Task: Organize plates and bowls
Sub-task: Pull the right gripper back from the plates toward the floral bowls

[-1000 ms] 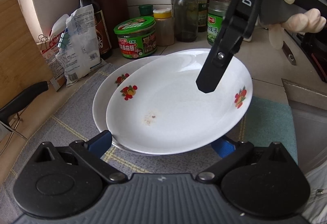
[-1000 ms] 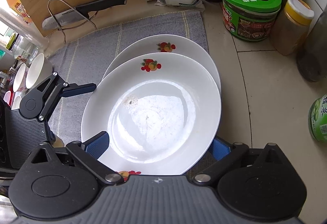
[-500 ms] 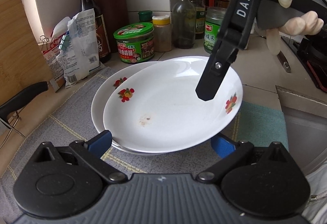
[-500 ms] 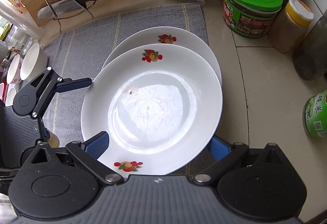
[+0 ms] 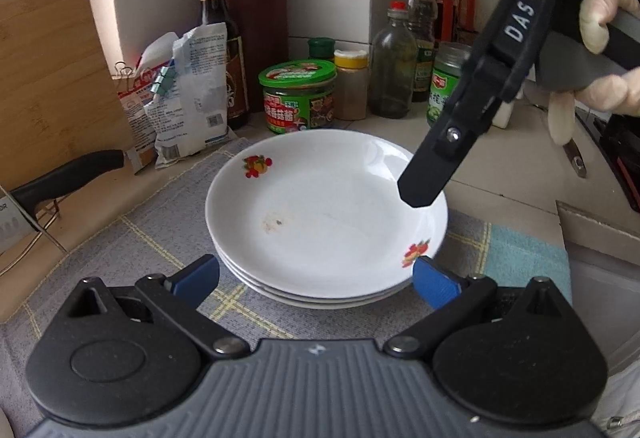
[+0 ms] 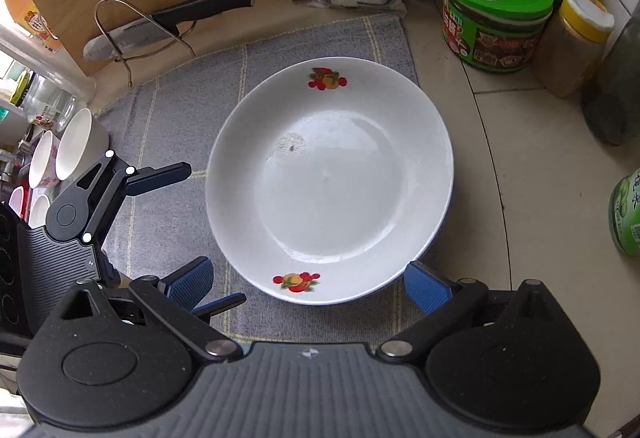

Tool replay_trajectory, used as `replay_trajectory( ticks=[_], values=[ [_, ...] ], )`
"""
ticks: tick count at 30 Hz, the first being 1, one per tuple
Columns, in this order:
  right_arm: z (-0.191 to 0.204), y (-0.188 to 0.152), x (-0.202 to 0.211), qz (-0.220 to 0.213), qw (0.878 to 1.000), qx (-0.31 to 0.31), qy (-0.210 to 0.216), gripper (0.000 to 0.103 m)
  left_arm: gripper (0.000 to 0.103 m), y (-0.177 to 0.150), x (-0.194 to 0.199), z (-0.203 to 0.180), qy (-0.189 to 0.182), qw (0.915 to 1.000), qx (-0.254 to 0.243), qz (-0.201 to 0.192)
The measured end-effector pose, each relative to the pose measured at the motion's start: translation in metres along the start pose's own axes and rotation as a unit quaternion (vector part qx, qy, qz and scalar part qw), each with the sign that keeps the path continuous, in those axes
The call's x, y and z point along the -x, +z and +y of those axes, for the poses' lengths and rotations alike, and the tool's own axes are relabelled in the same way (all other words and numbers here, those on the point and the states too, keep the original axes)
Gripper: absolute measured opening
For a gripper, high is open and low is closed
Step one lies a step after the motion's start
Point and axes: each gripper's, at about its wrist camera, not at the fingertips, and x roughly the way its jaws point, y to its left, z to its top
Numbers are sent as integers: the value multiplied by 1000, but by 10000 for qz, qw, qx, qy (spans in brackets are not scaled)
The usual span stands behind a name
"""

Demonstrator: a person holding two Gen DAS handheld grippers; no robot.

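While my left fingers [image 5: 316, 278] stand wide apart at the near rim of the plate stack [image 5: 326, 206], they grip nothing. My right fingers [image 6: 308, 280] are spread wide too, empty, just short of the rim on their side. The stack sits level and face up on the grey mat [image 6: 168, 126] on the surface [image 6: 520, 166]. Being round, the top plate has no long axis; its two fruit prints lie at opposite rims, one towards the green tin [image 6: 494, 10], one towards my right fingers. White bowls [image 6: 76, 150] stand on edge to the left.
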Motion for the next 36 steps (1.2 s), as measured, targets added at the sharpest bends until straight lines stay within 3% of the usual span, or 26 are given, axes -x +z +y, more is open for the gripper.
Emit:
replay_trajectory(
  ticks=[4,10,13,18,22,28,36],
  values=[
    [10,-6,6,-567,9982,140,-154,103,102,-2,10,2,145,9997,105,-159],
    [31,-28,3,-1378,9843,467,-997,103,102,-13,31,2,217,9983,444,-315],
    [38,-37,-3,-1555,9788,578,-1205,103,102,-19,43,2,394,9963,668,-375],
    [44,-48,-9,-1785,9766,549,-1067,103,102,-29,62,1,892,9906,972,-372],
    [56,-54,-11,-2096,9675,874,-1115,103,102,-40,81,-3,1369,9813,1299,-388],
    [78,-61,-16,-2299,9554,1629,-882,103,102,-56,108,-13,1971,9615,1901,-246],
    [111,-68,-24,-2225,9487,2242,-133,103,102,-81,144,-23,2564,9353,2437,75]
  ],
)
